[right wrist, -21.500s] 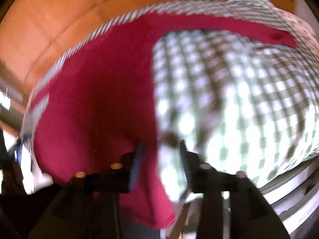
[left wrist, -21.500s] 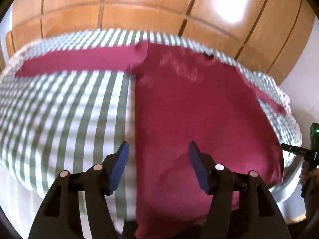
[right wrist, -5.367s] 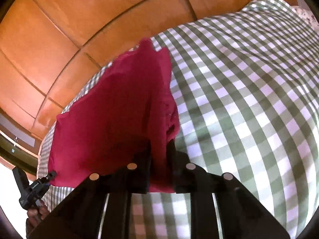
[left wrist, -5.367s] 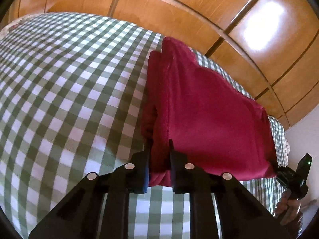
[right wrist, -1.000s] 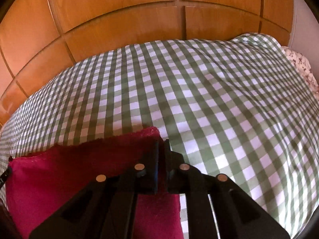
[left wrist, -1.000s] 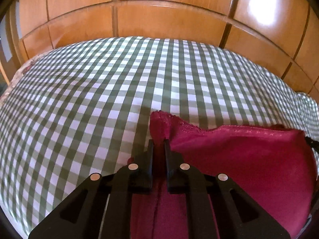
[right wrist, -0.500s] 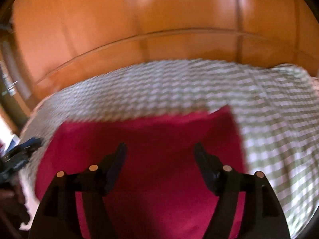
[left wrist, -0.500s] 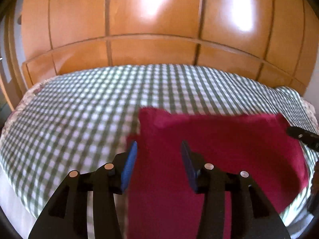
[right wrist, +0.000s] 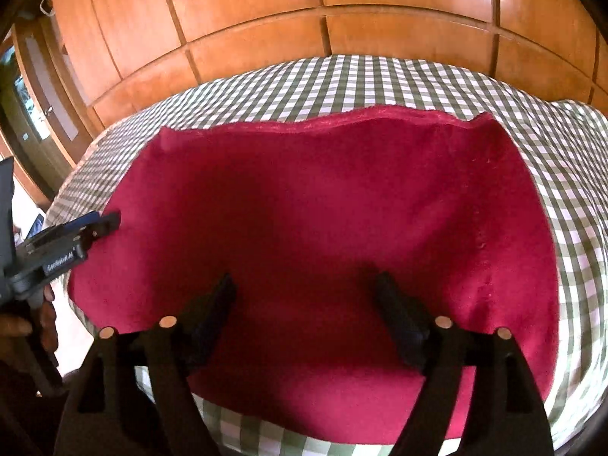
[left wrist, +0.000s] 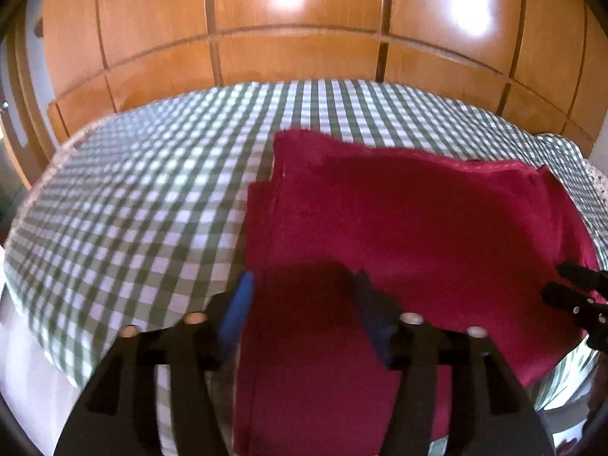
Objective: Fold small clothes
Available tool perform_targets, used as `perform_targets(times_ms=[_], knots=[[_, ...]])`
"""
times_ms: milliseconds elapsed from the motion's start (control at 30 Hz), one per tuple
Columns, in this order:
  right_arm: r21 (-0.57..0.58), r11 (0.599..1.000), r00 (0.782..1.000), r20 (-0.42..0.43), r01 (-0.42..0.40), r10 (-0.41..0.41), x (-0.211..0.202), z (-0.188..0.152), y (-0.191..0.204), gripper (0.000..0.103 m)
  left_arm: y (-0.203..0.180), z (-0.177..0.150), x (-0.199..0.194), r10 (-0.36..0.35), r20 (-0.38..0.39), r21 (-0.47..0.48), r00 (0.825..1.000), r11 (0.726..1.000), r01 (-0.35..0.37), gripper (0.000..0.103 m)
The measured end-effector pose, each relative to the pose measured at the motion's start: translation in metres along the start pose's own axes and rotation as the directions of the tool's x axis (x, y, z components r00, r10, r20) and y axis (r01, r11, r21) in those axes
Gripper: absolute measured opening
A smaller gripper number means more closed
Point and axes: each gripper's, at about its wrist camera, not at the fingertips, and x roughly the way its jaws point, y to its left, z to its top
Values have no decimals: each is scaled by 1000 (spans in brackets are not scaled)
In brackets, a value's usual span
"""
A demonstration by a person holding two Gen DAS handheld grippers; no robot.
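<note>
On the checked bedcover (right wrist: 418,76) lies the folded red garment (right wrist: 323,209), left gripper (left wrist: 302,311) and right gripper (right wrist: 304,307) both spread apart above it.

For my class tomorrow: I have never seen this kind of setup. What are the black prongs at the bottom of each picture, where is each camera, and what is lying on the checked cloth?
No robot here: a person holds one pair of tongs in each hand, each with its own camera looking along the prongs. One picture is from the left tongs, the other from the right tongs. Both are open and hold nothing. A folded red garment lies on the checked cloth, with wooden panels behind.
</note>
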Motion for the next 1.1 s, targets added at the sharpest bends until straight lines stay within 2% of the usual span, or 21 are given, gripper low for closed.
perform_targets(times_ms=[33, 167, 233, 333, 467, 533, 600, 700, 867, 1000, 1100], knots=[[24, 1000, 1000, 15, 4, -4, -6, 2, -7, 84, -1, 0, -5, 5, 15, 1, 1000, 1000, -5, 68], [162, 986, 997, 65, 38, -49, -32, 3, -51, 86, -10, 1, -18, -2, 40, 22, 999, 1000, 1, 68], [246, 966, 992, 79, 80, -103, -45, -1, -83, 86, -15, 0, -20, -13, 41, 31, 999, 999, 11, 68], [361, 928, 990, 68, 92, -125, -55, -10, -121, 86, -23, -2, -19, -22, 35, 52, 999, 998, 21, 68], [455, 888, 995, 40, 63, -91, -56, -28, -148, 86, -31, -3, -14, -37, 10, 74, 999, 997, 36, 68], [493, 870, 999, 19, 32, -47, -50, -37, -154, 86, -34, -3, -11, -44, 0, 84, 999, 996, 44, 68], [505, 863, 1000, 15, 4, -13, -46, -43, -153, 87, -38, -3, -8, -52, -6, 96, 999, 994, 52, 68], [476, 880, 1000, 12, -10, 5, -44, -44, -146, 85, -43, -1, -5, -67, -16, 105, 998, 992, 68, 68], [431, 902, 999, -8, -26, 32, -37, -39, -136, 65, -48, 0, 1, -80, -26, 108, 996, 991, 82, 68], [449, 892, 997, -19, -54, 70, -29, -38, -136, 53, -50, 2, 9, -109, -53, 92, 993, 989, 113, 68], [449, 891, 995, -35, -64, 89, -27, -34, -134, 40, -48, 4, 16, -140, -78, 70, 987, 987, 146, 68]])
